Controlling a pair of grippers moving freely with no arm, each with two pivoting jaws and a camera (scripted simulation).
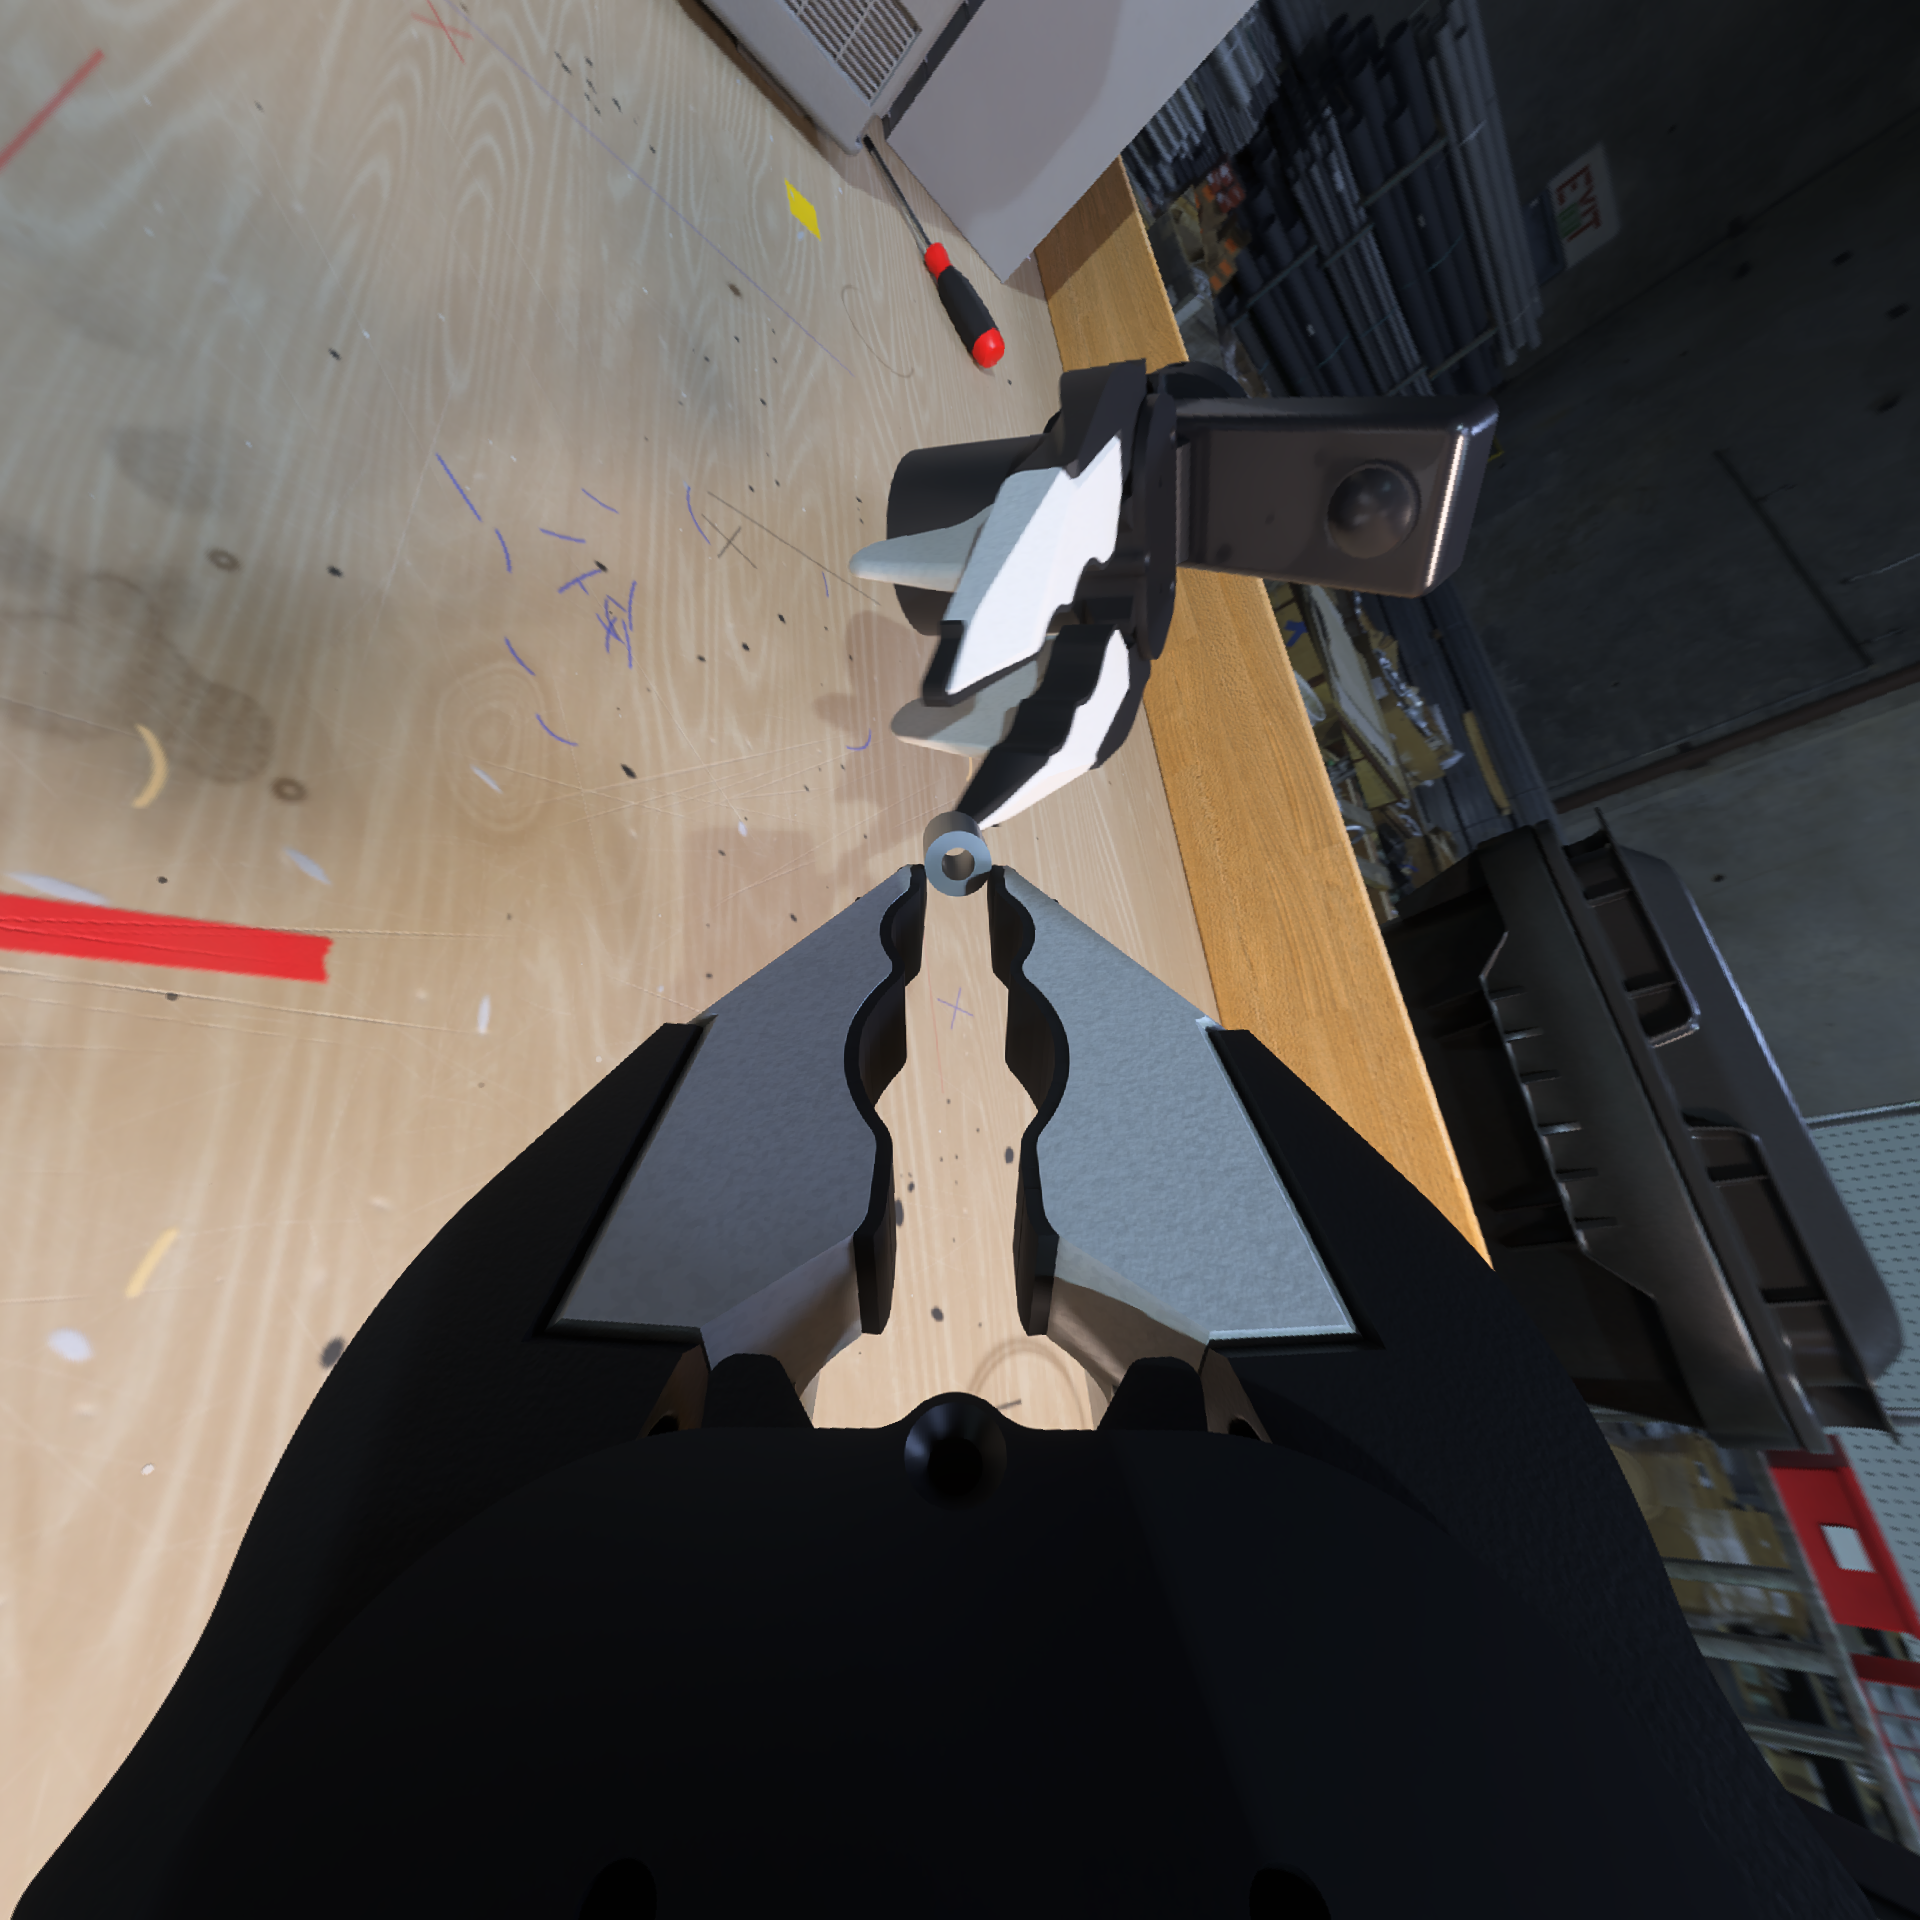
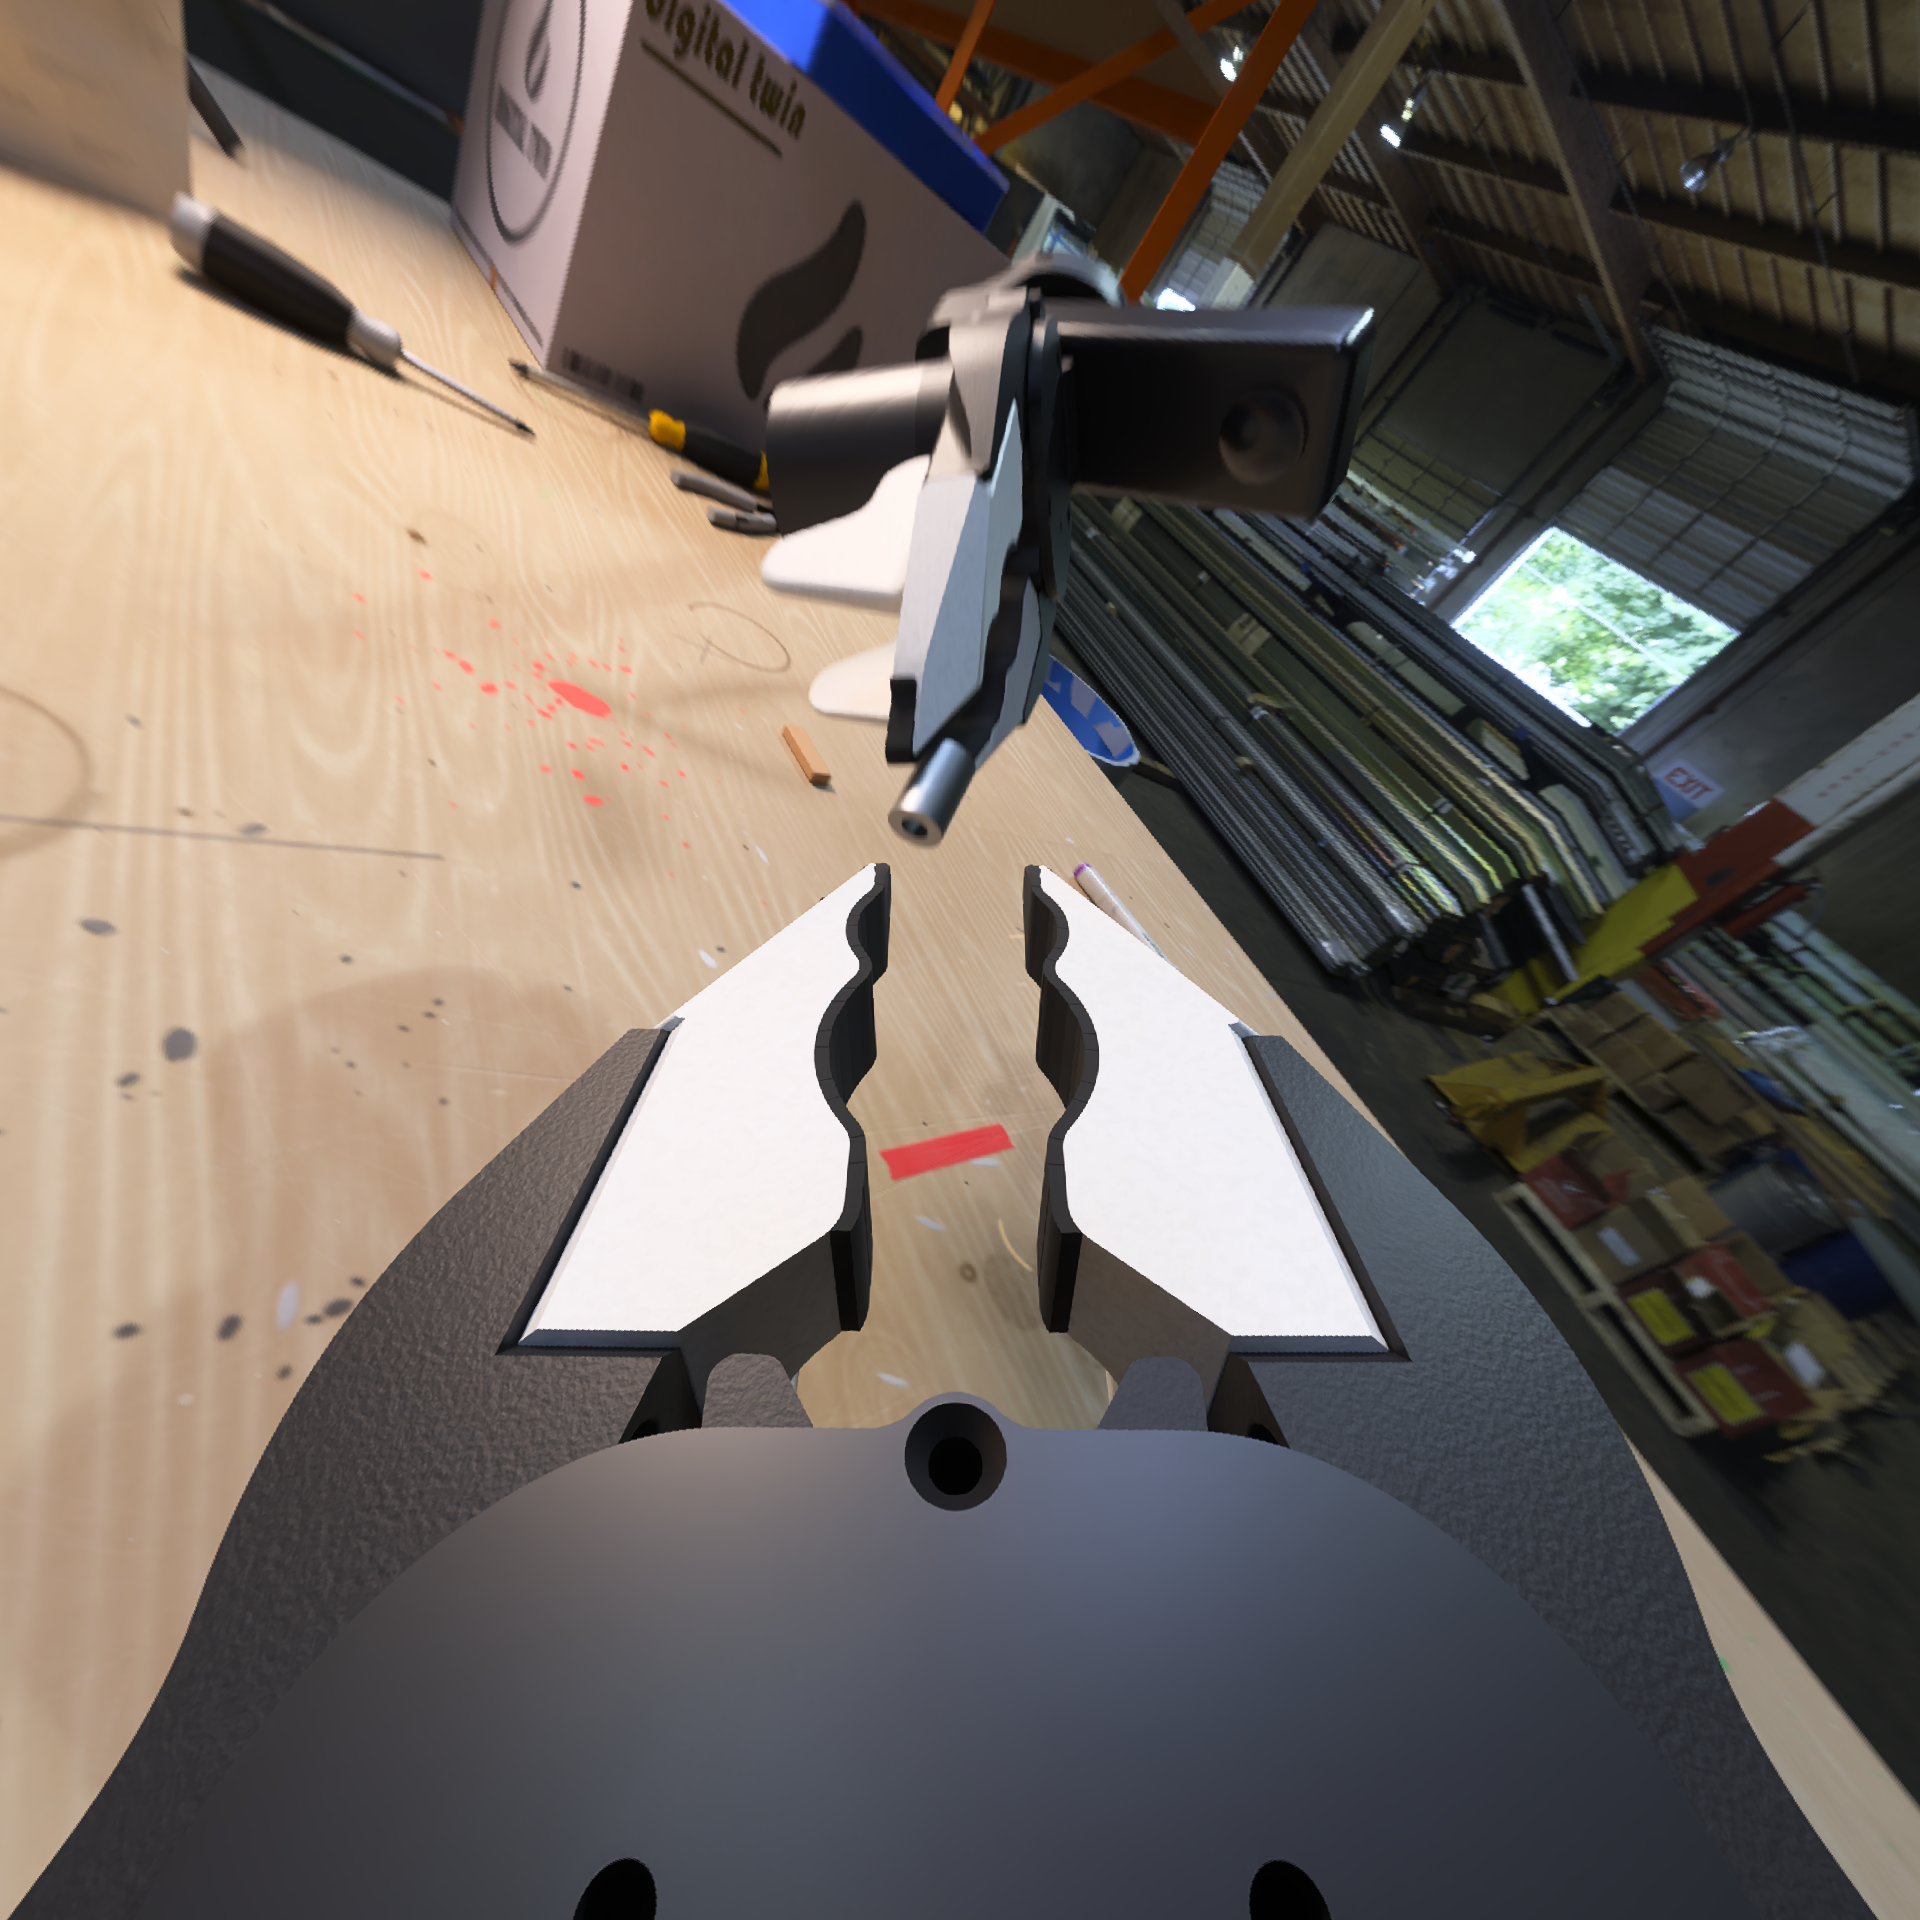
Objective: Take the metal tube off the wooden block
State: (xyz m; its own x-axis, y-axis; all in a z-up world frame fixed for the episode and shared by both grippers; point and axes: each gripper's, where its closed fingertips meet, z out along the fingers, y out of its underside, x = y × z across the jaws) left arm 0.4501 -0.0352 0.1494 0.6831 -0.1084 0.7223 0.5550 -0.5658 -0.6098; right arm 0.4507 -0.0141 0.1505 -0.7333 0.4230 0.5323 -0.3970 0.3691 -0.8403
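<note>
My left gripper (image 1: pixel 956 883) is shut on the short metal tube (image 1: pixel 958 862), pinched at the fingertips with its open end facing the camera. In the right wrist view, the left gripper (image 2: pixel 940 743) holds the tube (image 2: pixel 928 798) in the air above the table. A small wooden block (image 2: pixel 805 753) lies on the table beyond it, apart from the tube. My right gripper (image 2: pixel 956 873) is open and empty, just short of the tube. It also shows in the left wrist view (image 1: pixel 951 753), facing the tube from the far side.
A red-handled screwdriver (image 1: pixel 966 307) and a white box (image 1: pixel 987 104) lie at the far end. A black-handled screwdriver (image 2: pixel 291 286), a yellow-handled tool (image 2: pixel 707 442) and a printed box (image 2: pixel 675 208) sit on the table. The table's edge (image 1: pixel 1247 727) runs on the right, with a black crate (image 1: pixel 1662 1143) beyond.
</note>
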